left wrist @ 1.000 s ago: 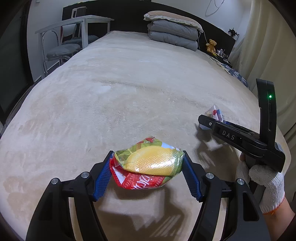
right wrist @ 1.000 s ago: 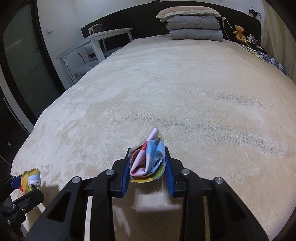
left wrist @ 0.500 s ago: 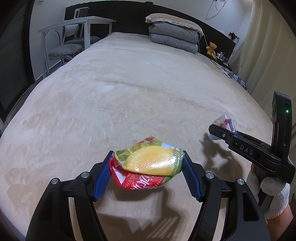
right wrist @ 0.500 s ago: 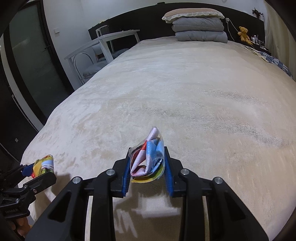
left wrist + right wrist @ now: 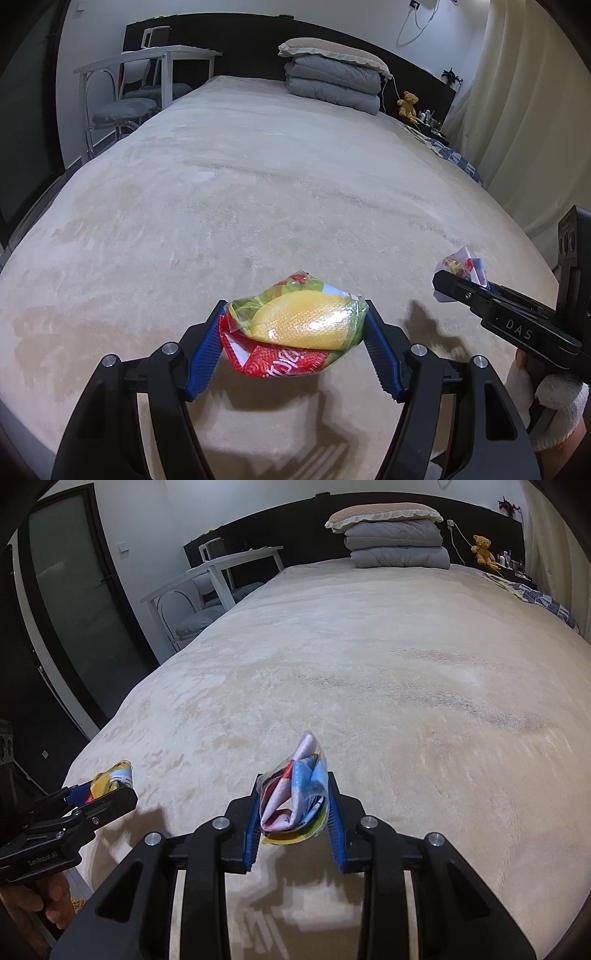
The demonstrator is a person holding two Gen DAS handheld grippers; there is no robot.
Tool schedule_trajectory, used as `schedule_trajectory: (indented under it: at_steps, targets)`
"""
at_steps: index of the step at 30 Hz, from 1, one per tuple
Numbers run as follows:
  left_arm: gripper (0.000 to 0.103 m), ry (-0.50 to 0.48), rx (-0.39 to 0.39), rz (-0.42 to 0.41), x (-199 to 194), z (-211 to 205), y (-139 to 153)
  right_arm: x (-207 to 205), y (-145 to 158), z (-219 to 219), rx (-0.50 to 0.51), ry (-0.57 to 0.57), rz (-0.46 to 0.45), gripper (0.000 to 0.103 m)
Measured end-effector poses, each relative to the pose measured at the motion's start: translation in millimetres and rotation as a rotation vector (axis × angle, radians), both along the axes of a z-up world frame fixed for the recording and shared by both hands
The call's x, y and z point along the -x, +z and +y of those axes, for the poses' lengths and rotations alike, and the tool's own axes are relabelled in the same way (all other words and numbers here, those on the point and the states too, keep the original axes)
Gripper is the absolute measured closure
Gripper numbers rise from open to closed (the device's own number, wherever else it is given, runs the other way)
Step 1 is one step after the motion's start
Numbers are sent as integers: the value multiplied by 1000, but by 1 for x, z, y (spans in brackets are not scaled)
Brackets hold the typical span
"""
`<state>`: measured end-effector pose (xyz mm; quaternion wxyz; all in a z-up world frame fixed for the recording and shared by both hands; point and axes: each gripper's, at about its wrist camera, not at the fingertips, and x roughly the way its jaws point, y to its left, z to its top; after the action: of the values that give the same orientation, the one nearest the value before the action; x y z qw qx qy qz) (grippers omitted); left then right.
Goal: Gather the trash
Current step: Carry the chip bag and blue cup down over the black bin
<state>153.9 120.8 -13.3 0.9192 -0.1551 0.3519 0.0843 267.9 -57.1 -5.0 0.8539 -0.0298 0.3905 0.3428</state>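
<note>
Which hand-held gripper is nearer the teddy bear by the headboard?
Right. The teddy bear sits off the bed's far right corner. The right hand-held gripper, holding a blue wrapper, is on that side; the left hand-held gripper, clamping a yellow snack bag, is farther left.

Crumpled yellow-green-red snack wrapper (image 5: pixel 295 334) pinched between blue pads, lifted off beige bed, folded pink-blue wrapper (image 5: pixel 295 797) squeezed upright between other pads, also raised
</note>
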Motion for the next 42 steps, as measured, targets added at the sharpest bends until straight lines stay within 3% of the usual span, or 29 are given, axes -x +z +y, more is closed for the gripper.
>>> schedule_trajectory:
  at_steps: [23, 42]
  targets:
    - [35, -106, -21, -37, 79, -87, -14, 102, -5, -93, -29, -57, 3, 71]
    - [35, -185, 1, 0, 133, -128, -37, 182, -21, -131, -47, -12, 29, 71]
